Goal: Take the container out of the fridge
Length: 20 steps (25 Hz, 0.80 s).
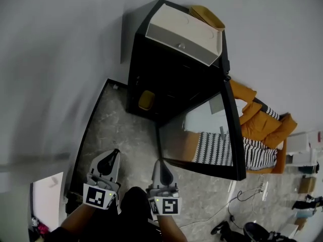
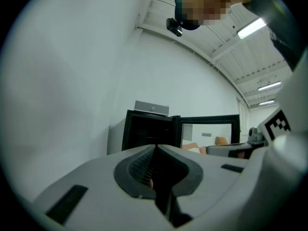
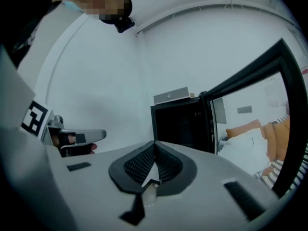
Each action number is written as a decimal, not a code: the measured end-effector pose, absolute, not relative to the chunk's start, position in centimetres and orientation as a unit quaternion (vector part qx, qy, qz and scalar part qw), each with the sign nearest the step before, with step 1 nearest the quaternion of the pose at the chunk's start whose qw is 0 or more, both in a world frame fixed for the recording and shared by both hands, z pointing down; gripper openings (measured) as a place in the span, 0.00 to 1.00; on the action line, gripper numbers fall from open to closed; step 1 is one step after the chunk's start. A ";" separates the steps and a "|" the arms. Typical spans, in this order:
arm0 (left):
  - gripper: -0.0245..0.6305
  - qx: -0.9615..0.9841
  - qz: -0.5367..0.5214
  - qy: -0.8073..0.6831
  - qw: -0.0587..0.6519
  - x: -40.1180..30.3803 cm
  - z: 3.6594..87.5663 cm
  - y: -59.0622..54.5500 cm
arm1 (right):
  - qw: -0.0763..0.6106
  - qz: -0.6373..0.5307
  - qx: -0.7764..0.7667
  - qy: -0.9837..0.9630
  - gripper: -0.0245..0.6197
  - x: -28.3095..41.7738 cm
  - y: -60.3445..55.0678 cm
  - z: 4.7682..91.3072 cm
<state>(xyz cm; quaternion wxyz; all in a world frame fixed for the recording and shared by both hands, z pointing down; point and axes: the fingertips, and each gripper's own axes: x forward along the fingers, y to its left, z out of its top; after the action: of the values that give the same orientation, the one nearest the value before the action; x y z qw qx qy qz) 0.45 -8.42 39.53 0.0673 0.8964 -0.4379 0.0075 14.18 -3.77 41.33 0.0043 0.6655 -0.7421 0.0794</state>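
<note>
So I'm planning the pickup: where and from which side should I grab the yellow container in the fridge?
Take the yellow container across its side walls, straight in through the open front of the fridge. It sits at the interior's left, and the door is swung away to the right. The left gripper, now shut, probably lines up best.

Looked like staged living corner in lab hall: black fridge (image 1: pixel 171 79), orange sofa (image 1: pixel 262 120), striped blanket (image 1: pixel 222 150), bare white wall (image 1: pixel 55 44), ceiling strip lights (image 2: pixel 252 28), loose floor cables (image 1: pixel 237 198).
</note>
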 end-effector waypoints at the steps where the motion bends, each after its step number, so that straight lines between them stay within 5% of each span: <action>1: 0.05 0.898 0.007 -0.435 0.066 0.8 40.7 -9.2 | 0.005 0.081 0.667 -0.741 0.04 14.4 -4.5 42.6; 20: 0.05 0.900 -0.012 -0.428 0.087 2.2 63.3 -18.4 | 0.022 0.061 0.690 -0.721 0.04 14.5 -13.9 66.7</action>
<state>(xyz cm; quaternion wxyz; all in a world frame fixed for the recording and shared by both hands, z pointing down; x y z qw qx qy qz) 2.22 -18.40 63.25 0.0870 0.8995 -0.4279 -0.0118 14.54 -13.93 66.72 0.0222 0.6901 -0.7208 0.0609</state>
